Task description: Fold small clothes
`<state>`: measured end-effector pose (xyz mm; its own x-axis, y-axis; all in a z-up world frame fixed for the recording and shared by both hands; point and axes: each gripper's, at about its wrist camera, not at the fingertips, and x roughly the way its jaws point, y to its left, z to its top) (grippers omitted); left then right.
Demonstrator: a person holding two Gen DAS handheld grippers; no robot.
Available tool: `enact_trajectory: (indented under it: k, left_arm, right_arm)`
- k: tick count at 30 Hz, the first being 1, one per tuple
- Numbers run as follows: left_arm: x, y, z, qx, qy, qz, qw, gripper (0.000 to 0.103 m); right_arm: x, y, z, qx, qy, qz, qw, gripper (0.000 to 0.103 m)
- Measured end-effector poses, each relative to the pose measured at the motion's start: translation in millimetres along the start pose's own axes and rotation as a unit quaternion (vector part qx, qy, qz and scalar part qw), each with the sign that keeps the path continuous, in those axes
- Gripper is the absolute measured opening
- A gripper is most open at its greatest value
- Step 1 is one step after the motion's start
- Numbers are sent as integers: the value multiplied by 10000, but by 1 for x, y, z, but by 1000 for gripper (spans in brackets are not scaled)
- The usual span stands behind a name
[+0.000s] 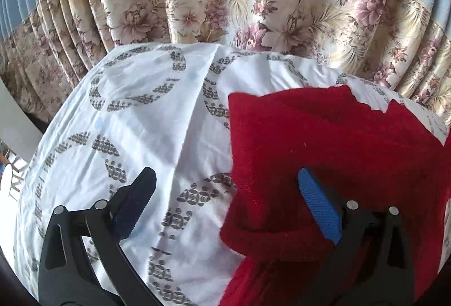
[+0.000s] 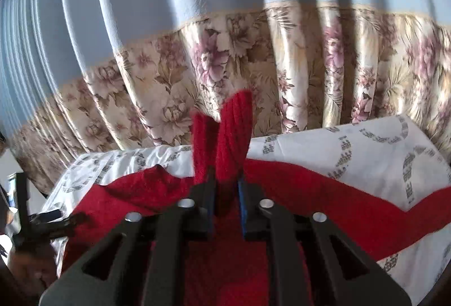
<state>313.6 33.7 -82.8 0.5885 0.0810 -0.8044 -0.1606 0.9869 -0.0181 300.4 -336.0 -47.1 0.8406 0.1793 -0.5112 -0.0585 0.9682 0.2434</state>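
The right gripper (image 2: 227,187)'s fingers (image 2: 242,193) are pinched together on a bunched fold of the red knitted garment (image 2: 324,193), and two ribbed tufts of that knit stand up past the fingertips, one leaning left, one leaning right. Over on the other side, the left gripper (image 1: 225,193) has its fingers (image 1: 318,201) spread wide apart, gripping nothing: the blue-padded finger on the right lies over the garment's left part, above a rolled edge of the knit, though whether it touches is hard to say, while the dark finger on the left hovers over bare cloth. And there's the garment itself, sprawled across the right half of the white sheet with grey ring patterns (image 1: 135,122) in the left wrist view, its far edge ragged against the white. From the right wrist view it stretches wide, a long red band trailing off to the right across the sheet. Behind it all hangs a pleated curtain (image 2: 197,10), pale blue up top, cream with pink and brown flowers below. At the far left of the right wrist view a dark gripper shape shows, blurred.
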Motion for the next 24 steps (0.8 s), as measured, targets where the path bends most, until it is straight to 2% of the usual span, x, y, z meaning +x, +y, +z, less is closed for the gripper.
enact_trajectory:
  k: [1,4,6,8,13,21,22,23,24]
  left_arm:
    - [2,-2,-2,53,61,32,10000,99]
    - [2,-6,-9,200,117,11,9997,99]
    - [-4,-6,-12,224,64,-91,9997,99]
    - [-10,-7,-13,291,-3,-103,9995,99]
    - [-19,-20,-9,441,-57,-180,9988,99]
    - [-24,-32,-11,577,-54,-183,9982,99]
    - [-24,-33,-9,578,-51,-191,9981,99]
    - [-25,-35,-8,591,-53,-199,9980,99]
    - [-25,-36,-7,600,-62,-192,9980,99]
  right_arm:
    - [3,-10,-6,37,172,-138,9997,42]
    - [4,-53,-27,448,732,-574,9947,42]
    - [-8,-74,-32,678,668,-639,9934,45]
    - [-17,-87,-32,778,606,-636,9931,58]
    - [-5,-68,-9,534,701,-170,9960,61]
    - [59,-27,5,-156,1338,-464,9898,61]
    - [64,-25,5,-186,1387,-454,9891,58]
    - [72,-22,4,-268,1489,-448,9875,45]
    - [78,-19,3,-378,1627,-498,9847,14]
